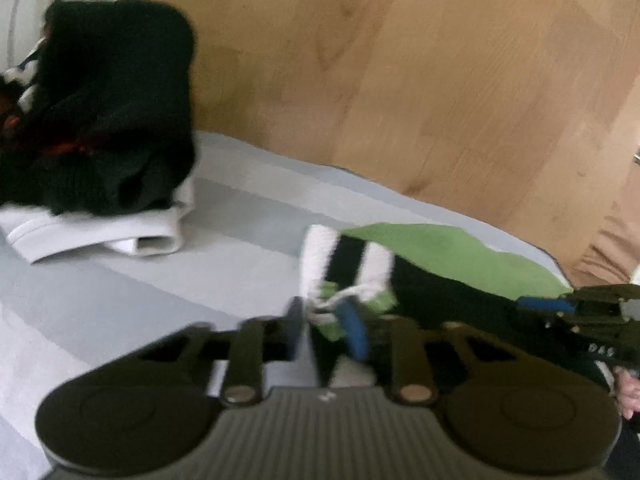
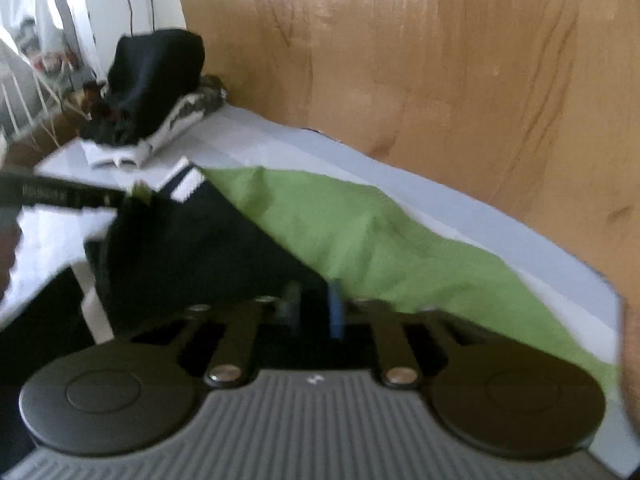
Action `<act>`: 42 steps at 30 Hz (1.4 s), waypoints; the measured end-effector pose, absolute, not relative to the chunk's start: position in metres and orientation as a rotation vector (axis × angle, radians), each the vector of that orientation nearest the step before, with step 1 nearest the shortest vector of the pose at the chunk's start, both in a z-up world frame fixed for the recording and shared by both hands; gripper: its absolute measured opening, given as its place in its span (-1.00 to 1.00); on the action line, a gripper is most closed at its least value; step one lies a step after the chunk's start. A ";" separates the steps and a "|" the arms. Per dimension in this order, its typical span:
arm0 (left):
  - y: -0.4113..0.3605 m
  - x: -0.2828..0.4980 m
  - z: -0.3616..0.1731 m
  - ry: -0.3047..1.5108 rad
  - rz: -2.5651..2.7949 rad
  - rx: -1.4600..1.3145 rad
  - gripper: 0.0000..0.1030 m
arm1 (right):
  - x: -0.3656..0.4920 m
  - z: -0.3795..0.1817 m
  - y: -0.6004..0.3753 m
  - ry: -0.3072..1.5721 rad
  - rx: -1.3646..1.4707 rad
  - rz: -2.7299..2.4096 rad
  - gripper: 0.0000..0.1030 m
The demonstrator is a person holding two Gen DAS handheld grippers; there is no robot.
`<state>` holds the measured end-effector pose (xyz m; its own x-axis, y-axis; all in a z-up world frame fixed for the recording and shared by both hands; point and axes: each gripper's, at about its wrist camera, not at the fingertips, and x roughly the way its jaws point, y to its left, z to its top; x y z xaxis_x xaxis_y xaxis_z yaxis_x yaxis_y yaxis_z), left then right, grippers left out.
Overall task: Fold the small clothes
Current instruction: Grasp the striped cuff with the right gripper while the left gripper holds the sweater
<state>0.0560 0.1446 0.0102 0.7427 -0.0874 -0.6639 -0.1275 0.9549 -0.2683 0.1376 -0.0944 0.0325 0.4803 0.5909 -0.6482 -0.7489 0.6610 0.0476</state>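
Both grippers' fingers pinch green-and-black shorts (image 2: 320,232) on the bed (image 1: 120,288): left gripper (image 1: 328,330) near the waistband, right gripper (image 2: 316,308) at the hem. Keep fabric taut, edges aligned, while folding.

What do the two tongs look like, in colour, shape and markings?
Both look alike. The left tongs and right tongs each have a grey ribbed body with a small white mark, two round black discs, black link bars on metal pivot pins, and blue pads on the fingers. No cables or sleeves show.
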 end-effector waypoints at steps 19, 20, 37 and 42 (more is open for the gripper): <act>0.131 0.077 0.030 0.709 0.037 -0.181 0.11 | 0.144 0.027 -0.251 0.642 0.098 0.489 0.17; 0.124 0.082 0.024 0.721 0.032 -0.156 0.04 | 0.143 0.020 -0.254 0.658 0.126 0.495 0.16; 0.116 0.105 0.043 0.681 0.028 0.055 0.26 | 0.180 0.056 -0.241 0.578 0.121 0.540 -0.13; 0.131 0.140 0.007 0.846 0.012 -0.062 0.33 | 0.235 0.025 -0.177 0.763 0.031 0.593 0.00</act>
<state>0.1402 0.1311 0.0071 0.6633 -0.0140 -0.7482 -0.0353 0.9981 -0.0499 0.2348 -0.1769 0.0250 0.5688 0.5155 -0.6409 -0.4936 0.8372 0.2354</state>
